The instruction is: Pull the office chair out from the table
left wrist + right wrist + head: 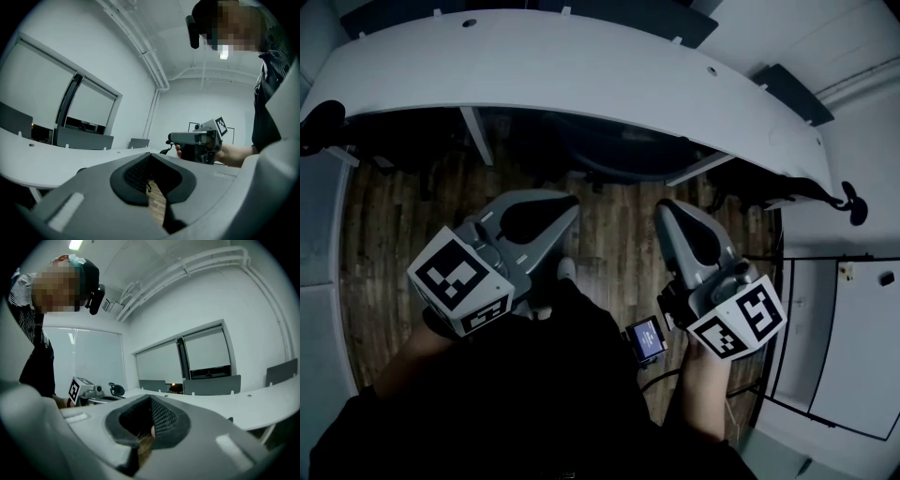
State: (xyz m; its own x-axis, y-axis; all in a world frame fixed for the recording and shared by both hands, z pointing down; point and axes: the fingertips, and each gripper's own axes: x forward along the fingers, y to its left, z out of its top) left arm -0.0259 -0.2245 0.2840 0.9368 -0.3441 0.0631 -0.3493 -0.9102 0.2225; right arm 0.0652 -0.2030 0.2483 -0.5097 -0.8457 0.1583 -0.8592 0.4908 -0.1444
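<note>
My left claw (pixel 562 208) and right claw (pixel 667 214), pressed together empty, line up on the office chair (pixel 619 155) tucked under the tabletop (pixel 581 66).

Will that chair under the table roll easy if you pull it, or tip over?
It probably rolls easily: the chair stands on a smooth wood floor, though its wheels are hidden under the table. It looks wide, so it is likely heavyish and not apt to tip.
</note>
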